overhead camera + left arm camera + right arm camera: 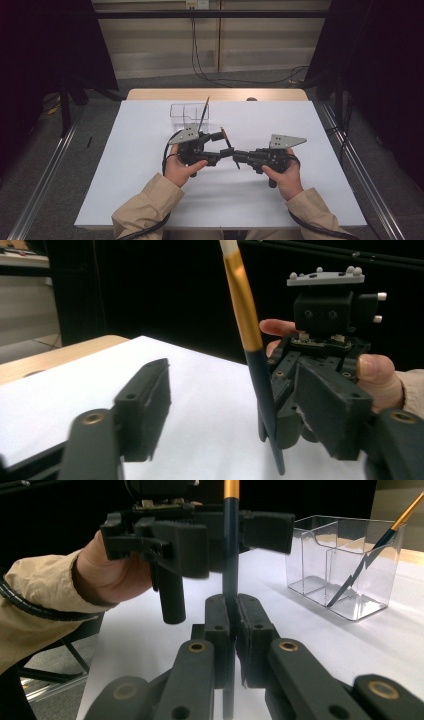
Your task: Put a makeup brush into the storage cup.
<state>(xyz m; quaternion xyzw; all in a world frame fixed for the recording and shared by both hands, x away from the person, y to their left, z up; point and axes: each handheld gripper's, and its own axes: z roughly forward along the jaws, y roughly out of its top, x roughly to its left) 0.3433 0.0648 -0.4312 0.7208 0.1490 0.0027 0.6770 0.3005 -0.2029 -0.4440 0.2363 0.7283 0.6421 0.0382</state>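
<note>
Handover of a makeup brush, mid-transfer, in front of the clear two-compartment organiser (188, 114)

Right gripper (233, 611): jaws clenched on the dark handle of the brush (230, 555), which stands roughly upright between the pads, gold ferrule above. Grip looks firm, handle centred.

Left gripper (250, 405): jaws bracket the same brush (243, 310) higher up the handle but stand apart from it; a clear gap shows on the side of the near pad (145, 405). So released, not yet gripping.

Organiser: sits near the far edge of the white table (150, 190), just beyond the left gripper (220, 145). One brush (204, 112) already leans in its right-hand compartment, tip up; the other compartment looks empty.

Judgement on progress: first brush stowed; second brush lifted and presented. Left to do: close the left jaws on the handle, release the right (239, 157), carry the brush to the organiser and drop it in
</note>
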